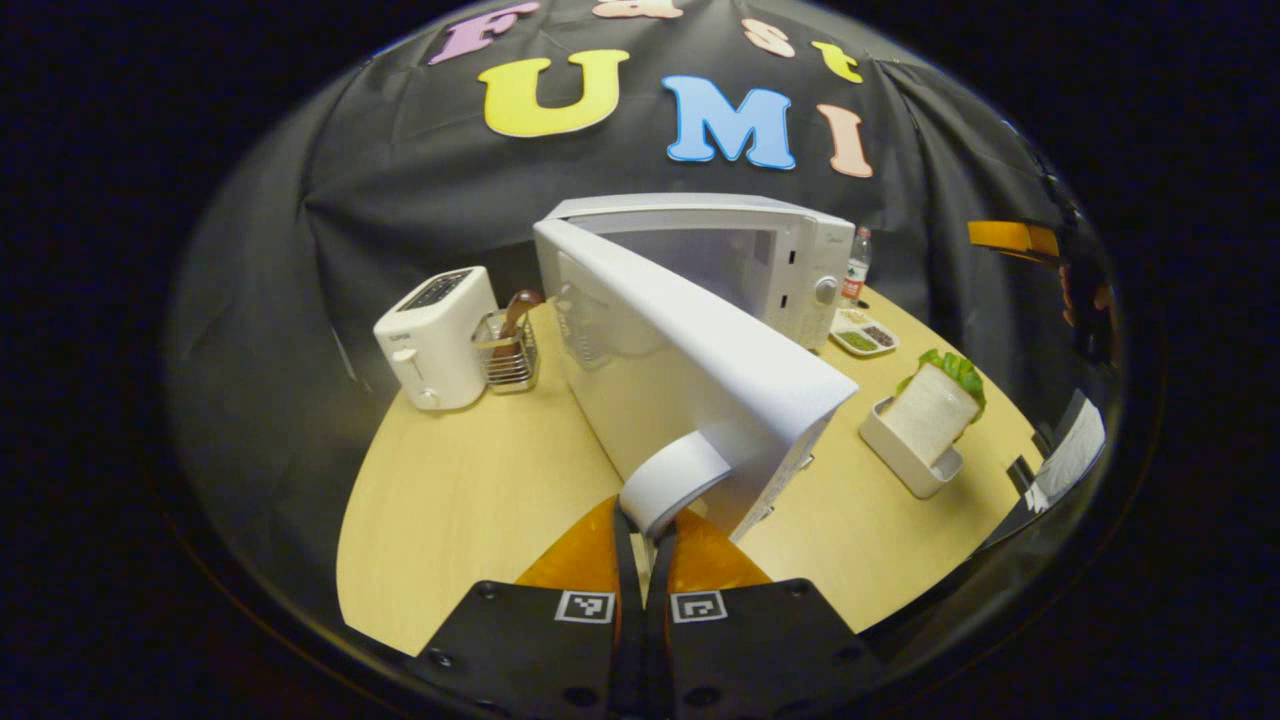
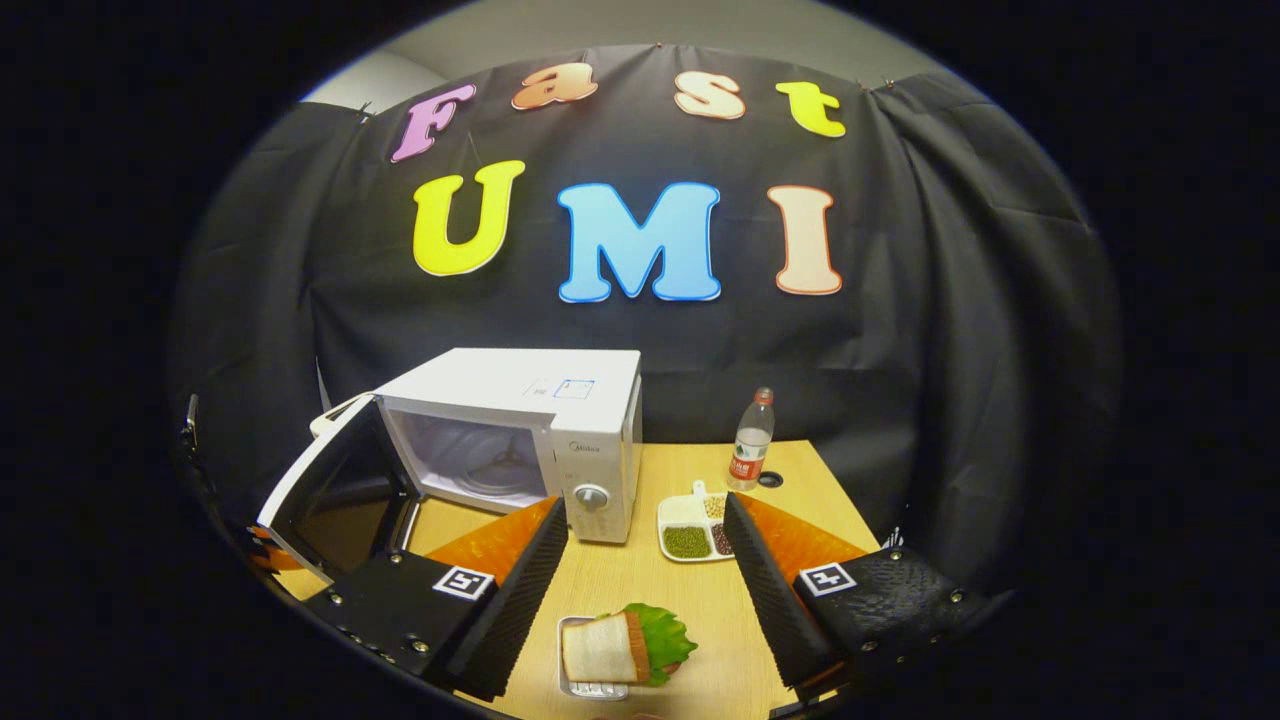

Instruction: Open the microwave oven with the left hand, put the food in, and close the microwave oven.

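Where the sandwich [image 2: 610, 648] lies in its small white tray [image 2: 592, 688] on the wooden table [image 2: 640, 580], it sits low and centred between the wide-spread fingers of the right gripper [image 2: 640, 590], just ahead of them, its long axis running roughly crosswise to the fingers, bread to the left, lettuce to the right. Microwave [image 2: 520, 440]: behind and to the left, door [image 2: 330, 495] swung open, cavity exposed. Left gripper [image 1: 645, 540]: fingers closed together on the door's handle [image 1: 672, 480], holding the door out. Right hand judged nearer the food. Divided dish [image 2: 692, 528] and bottle [image 2: 750, 440]: to the microwave's right.
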`<move>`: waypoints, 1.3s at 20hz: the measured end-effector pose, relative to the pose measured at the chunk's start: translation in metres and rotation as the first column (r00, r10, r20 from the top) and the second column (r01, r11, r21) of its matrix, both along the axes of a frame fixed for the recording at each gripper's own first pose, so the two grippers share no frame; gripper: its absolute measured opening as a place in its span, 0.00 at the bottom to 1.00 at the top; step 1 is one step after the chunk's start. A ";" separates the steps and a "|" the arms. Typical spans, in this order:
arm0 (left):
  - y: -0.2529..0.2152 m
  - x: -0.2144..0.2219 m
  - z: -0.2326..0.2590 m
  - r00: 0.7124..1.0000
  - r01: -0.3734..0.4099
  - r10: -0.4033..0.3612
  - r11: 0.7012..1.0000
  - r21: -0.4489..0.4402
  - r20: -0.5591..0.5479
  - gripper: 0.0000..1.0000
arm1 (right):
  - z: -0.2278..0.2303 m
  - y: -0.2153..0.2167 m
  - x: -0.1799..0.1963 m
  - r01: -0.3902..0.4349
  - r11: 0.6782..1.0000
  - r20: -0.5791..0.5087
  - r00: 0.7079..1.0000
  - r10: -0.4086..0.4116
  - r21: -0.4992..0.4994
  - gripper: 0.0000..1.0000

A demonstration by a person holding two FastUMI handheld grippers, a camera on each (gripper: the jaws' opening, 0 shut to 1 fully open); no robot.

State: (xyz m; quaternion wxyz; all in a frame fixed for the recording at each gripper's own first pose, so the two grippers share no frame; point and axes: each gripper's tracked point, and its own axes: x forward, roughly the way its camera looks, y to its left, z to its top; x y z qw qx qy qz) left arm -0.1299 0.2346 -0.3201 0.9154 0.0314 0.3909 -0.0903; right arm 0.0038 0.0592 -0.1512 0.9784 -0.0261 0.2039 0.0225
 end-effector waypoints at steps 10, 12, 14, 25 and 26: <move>0.088 -0.001 -0.001 0.999 0.011 -0.008 0.999 -0.050 0.049 0.07 | -0.085 -0.020 -0.011 0.006 1.000 -0.253 0.967 -0.006 -0.001 0.95; 0.096 0.000 -0.002 0.998 0.024 -0.020 0.998 -0.062 0.058 0.07 | -0.114 -0.027 -0.024 0.014 0.999 -0.352 0.936 -0.002 0.030 0.95; 0.101 0.001 -0.001 0.998 0.037 -0.032 0.996 -0.081 0.062 0.08 | -0.145 -0.033 -0.042 0.031 0.996 -0.448 0.894 0.011 0.085 0.95; 0.131 -0.032 0.119 0.912 -0.235 0.272 0.960 -0.155 0.305 0.55 | -0.204 -0.018 -0.071 0.177 0.904 -0.627 0.770 0.119 0.388 0.92; 0.117 -0.025 0.152 0.879 -0.242 0.301 0.950 -0.199 0.371 0.59 | -0.200 -0.014 -0.071 0.179 0.889 -0.623 0.770 0.140 0.421 0.88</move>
